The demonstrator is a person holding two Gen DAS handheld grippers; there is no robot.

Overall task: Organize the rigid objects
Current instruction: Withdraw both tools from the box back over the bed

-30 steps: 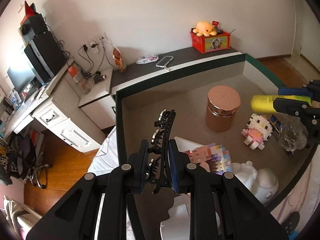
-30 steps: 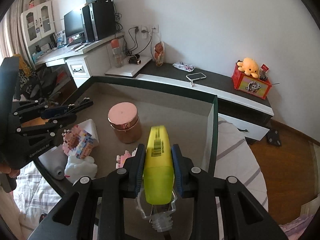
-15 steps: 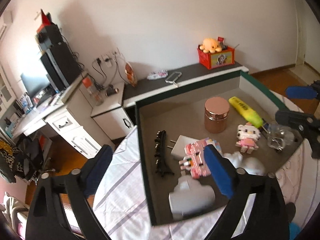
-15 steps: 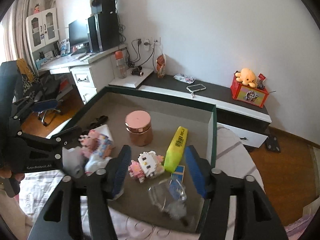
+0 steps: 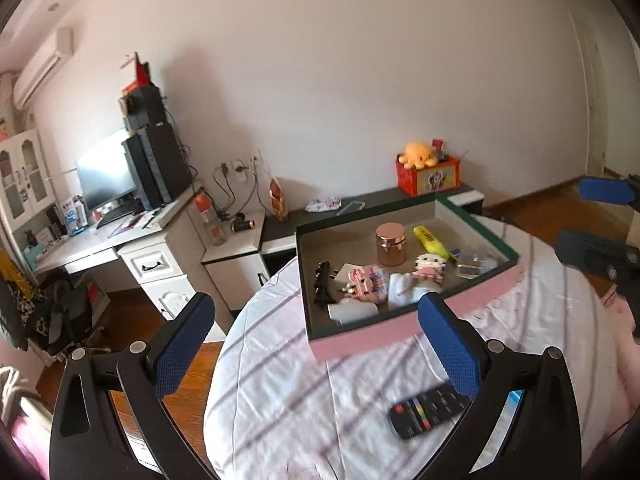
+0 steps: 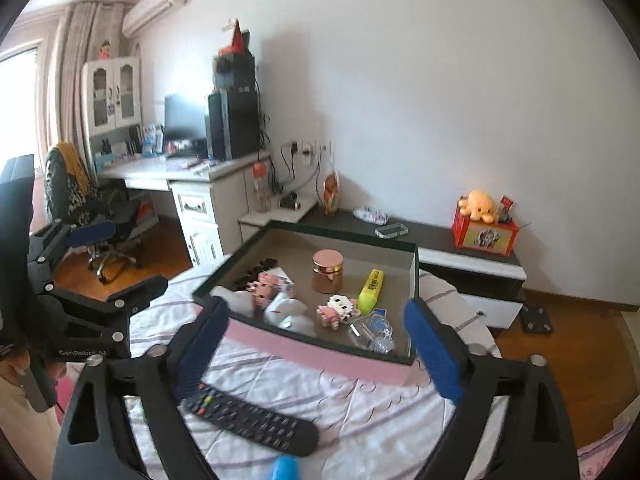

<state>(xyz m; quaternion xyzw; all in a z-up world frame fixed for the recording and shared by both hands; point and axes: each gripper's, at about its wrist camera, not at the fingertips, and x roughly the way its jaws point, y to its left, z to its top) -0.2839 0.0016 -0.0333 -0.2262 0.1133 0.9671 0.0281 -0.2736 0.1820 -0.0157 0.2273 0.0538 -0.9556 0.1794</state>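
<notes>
Remote control lies on the striped bed, just short of the pink-sided box holding the toys, jar and highlighter. Both claws are opening wide and empty: left claw, right claw, angled down. Risk: a rushed, blurry reach could knock the remote off the bed edge, perhaps.

Box on bed; jar in box (rear); remote before box.
</notes>
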